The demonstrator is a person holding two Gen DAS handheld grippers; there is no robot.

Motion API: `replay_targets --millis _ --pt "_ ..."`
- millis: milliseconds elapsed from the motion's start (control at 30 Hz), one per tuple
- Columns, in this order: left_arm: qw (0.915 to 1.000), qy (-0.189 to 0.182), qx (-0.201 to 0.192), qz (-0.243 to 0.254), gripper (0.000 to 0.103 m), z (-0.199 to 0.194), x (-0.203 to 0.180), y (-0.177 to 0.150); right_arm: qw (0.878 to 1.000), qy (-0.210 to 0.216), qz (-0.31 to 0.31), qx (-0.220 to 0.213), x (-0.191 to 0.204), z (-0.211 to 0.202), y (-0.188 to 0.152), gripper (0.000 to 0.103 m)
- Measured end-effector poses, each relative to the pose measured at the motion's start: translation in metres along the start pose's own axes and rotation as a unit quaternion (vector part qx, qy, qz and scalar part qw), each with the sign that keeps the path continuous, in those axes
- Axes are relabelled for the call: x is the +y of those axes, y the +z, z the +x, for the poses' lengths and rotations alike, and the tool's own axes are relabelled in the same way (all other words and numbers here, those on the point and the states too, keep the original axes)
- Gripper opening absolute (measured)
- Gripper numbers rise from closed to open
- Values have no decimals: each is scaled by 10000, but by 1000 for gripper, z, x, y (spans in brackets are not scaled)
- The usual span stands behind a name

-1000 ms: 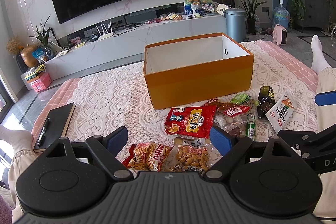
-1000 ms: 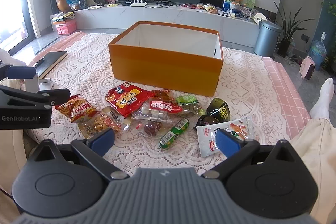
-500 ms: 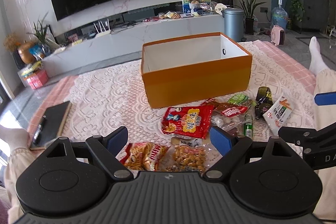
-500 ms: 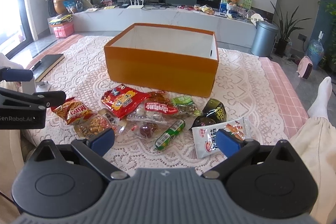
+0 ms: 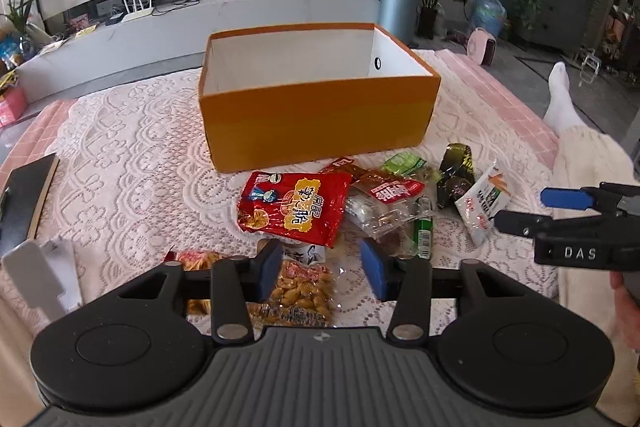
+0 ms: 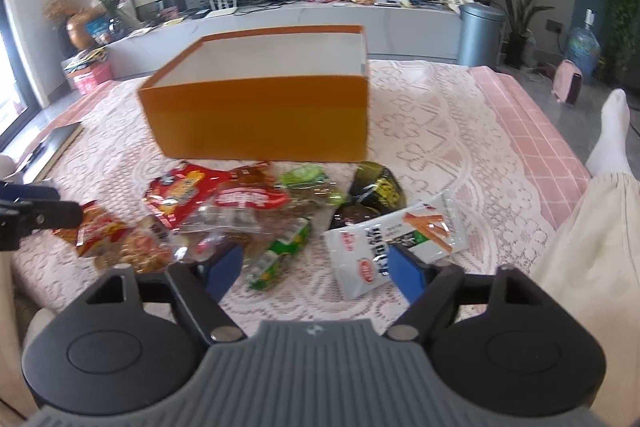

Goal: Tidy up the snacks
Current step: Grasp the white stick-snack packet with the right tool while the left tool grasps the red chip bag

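An empty orange box [image 5: 316, 119] with a white inside stands on the lace cloth; it also shows in the right wrist view [image 6: 260, 115]. Several snack packets lie in front of it: a red bag [image 5: 294, 209], a peanut pack [image 5: 300, 291], a green stick [image 6: 280, 253], a dark pouch [image 6: 372, 195] and a white packet [image 6: 396, 243]. My left gripper [image 5: 322, 271] hovers open over the peanut pack, its jaws partly narrowed. My right gripper [image 6: 312, 269] is open above the green stick and the white packet, holding nothing.
A black notebook [image 5: 24, 195] lies at the table's left edge. A white plastic piece [image 5: 36, 275] sits near the left front. A person's leg in a white sock [image 6: 608, 143] rests along the right side. A TV console [image 6: 304, 23] stands behind.
Both grippers have moved forward and down toward the snack pile. The left jaws have narrowed over the peanut pack. The right jaws have narrowed a little.
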State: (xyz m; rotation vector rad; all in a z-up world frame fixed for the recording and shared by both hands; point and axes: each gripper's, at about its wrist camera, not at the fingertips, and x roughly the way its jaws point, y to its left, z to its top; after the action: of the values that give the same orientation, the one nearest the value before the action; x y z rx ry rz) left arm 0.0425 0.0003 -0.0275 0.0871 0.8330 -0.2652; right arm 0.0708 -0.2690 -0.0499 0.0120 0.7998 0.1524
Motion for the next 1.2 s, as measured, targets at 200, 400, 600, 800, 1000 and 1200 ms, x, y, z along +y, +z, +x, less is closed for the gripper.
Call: replay_targets --millis 200,400,600,800,1000,1200 --pt "9990 60 28 450 82 28 -6 2 9992 -263 197 215 -20 32 -2 81" --pt "9967 168 110 782 86 64 -9 -2 9945 -494 735 554 -43 68 -7 96" --pt "9963 317 41 797 86 93 -4 -1 9850 -434 1599 483 -66 88 -2 96" --pt "9976 309 17 618 88 114 -4 3 9705 -594 2260 588 -82 111 0 99" --pt "9967 415 76 692 93 131 -4 5 9691 -540 2346 540 -84 122 0 100" --pt "9899 903 -18 1092 95 147 -13 5 9796 -591 1864 458 -72 127 0 94"
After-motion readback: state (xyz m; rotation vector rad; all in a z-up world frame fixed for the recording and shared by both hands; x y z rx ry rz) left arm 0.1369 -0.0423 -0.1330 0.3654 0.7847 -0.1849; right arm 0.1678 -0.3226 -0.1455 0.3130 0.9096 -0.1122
